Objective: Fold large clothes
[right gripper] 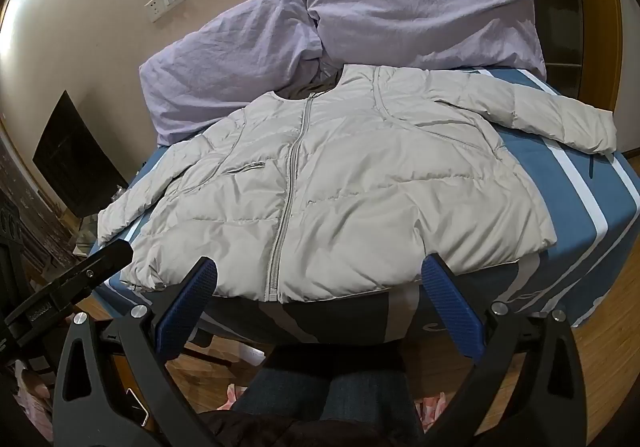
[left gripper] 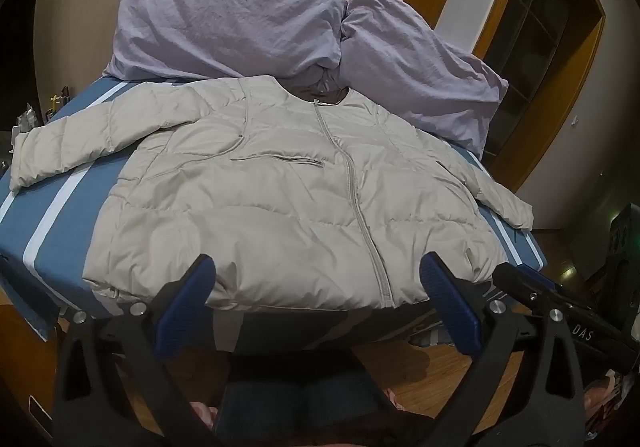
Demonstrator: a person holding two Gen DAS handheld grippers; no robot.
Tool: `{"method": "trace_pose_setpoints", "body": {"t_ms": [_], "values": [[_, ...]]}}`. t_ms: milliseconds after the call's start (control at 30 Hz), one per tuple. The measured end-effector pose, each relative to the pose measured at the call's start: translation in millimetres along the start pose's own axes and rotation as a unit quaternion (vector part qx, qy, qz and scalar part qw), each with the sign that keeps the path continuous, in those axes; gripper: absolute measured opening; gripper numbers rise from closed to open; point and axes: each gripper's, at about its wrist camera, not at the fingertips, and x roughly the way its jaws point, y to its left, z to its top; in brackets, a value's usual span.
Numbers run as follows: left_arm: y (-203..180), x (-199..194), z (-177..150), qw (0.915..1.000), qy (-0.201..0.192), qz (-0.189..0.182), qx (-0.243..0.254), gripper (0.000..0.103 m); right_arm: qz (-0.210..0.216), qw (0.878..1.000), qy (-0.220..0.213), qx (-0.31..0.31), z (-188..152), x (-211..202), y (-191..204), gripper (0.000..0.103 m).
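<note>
A pale beige puffer jacket (left gripper: 280, 199) lies flat, front up and zipped, on the blue striped bed (left gripper: 60, 207), with both sleeves spread out to the sides. It also shows in the right wrist view (right gripper: 340, 191). My left gripper (left gripper: 316, 267) is open and empty, held above the jacket's hem at the bed's near edge. My right gripper (right gripper: 318, 267) is open and empty, also just before the hem. The right gripper's body shows at the right of the left wrist view (left gripper: 560, 299). The left gripper's body shows at the left of the right wrist view (right gripper: 68, 283).
Two lilac pillows (left gripper: 240, 23) (right gripper: 420, 15) lie at the head of the bed against the wall. A wooden door frame (left gripper: 568, 47) stands to the right. Wooden floor (left gripper: 420, 371) and the person's legs (right gripper: 320, 387) are below the bed's near edge.
</note>
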Motion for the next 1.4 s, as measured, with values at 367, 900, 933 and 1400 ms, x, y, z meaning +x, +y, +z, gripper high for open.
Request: {"method": "trace_pose_setpoints", "body": {"t_ms": [367, 900, 933, 1400], "values": [[-0.2, 0.2, 0.0, 1.0000, 0.003, 0.001, 0.001, 0.101, 0.002, 1.000, 0.002, 0.002, 0.2, 0.7, -0.7, 0.102], [0.0, 0.6, 0.0, 1.0000, 0.005, 0.002, 0.000, 0.101, 0.002, 1.000, 0.004, 0.003, 0.7, 1.7, -0.9, 0.102], [0.1, 0.5, 0.0, 1.0000, 0.005, 0.002, 0.000, 0.101, 0.002, 1.000, 0.004, 0.003, 0.7, 1.7, -0.9, 0.102], [0.0, 0.6, 0.0, 1.0000, 0.006, 0.002, 0.000, 0.101, 0.002, 1.000, 0.004, 0.004, 0.7, 2.4, -0.3, 0.102]]}}
